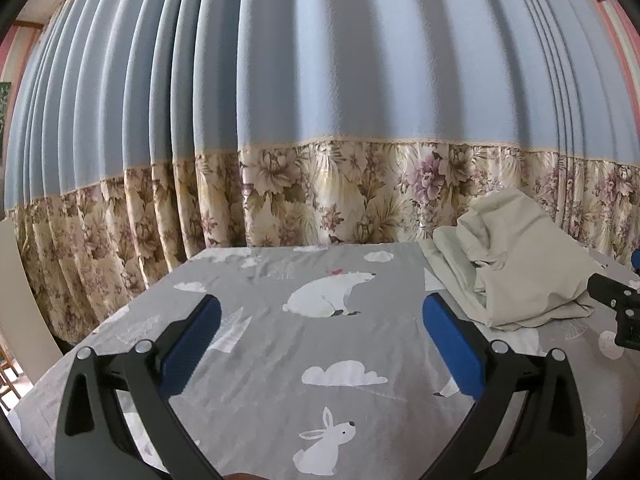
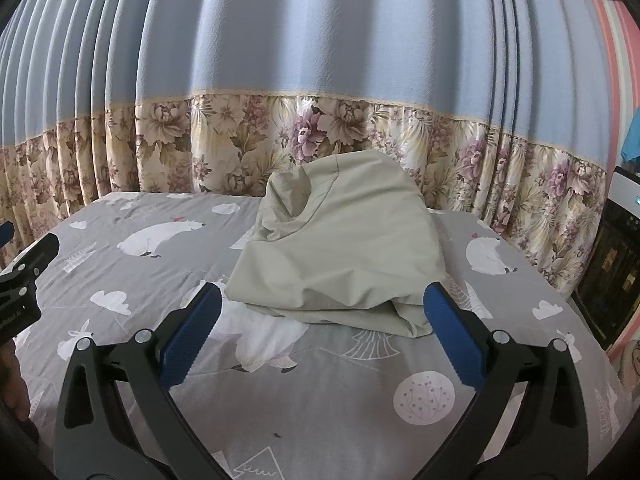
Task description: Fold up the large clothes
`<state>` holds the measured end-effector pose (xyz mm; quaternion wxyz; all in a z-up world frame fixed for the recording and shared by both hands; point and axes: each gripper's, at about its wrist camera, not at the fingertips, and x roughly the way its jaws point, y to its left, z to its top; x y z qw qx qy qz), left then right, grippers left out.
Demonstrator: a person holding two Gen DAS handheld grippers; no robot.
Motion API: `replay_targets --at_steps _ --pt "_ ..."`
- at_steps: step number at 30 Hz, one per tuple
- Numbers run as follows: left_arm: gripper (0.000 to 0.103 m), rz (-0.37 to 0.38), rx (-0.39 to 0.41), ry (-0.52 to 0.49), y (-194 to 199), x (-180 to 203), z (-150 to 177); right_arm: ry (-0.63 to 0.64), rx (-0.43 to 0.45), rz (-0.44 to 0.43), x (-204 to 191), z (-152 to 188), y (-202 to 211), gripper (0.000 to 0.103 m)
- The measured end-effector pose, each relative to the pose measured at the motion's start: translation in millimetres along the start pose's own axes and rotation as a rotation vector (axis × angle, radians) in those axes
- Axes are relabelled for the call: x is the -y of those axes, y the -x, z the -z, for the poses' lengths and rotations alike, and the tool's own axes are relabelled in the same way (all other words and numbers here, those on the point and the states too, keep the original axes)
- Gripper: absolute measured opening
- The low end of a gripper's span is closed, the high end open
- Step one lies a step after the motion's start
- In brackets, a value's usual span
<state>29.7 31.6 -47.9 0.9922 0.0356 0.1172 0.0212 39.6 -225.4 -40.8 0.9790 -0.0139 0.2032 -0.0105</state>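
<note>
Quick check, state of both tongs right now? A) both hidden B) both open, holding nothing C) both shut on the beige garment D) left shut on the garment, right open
B: the left tongs and right tongs both gape wide, short of the crumpled beige garment on the bed.

The left claw (image 1: 321, 340) stood with its blue-padded fingers (image 1: 192, 346) spread wide, gripping nothing. The right claw (image 2: 322, 334) was likewise spread wide and empty, its pads (image 2: 454, 336) apart. The two claws were held side by side.

The bunched garment (image 1: 516, 264) hides its own shape; a dark appliance (image 2: 616, 276) is edge-cropped
</note>
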Motion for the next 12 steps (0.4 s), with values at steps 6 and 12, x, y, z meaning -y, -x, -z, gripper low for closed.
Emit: replay_targets --at_steps 6,12 --pt "0.101 0.013 -0.025 0.025 -4 -5 0 0.003 -0.004 -0.006 5 0 -2 0.1" --pt "0.101 0.002 -0.028 0.042 -6 -11 -1 0.007 -0.009 -0.01 5 1 -5 0.1"
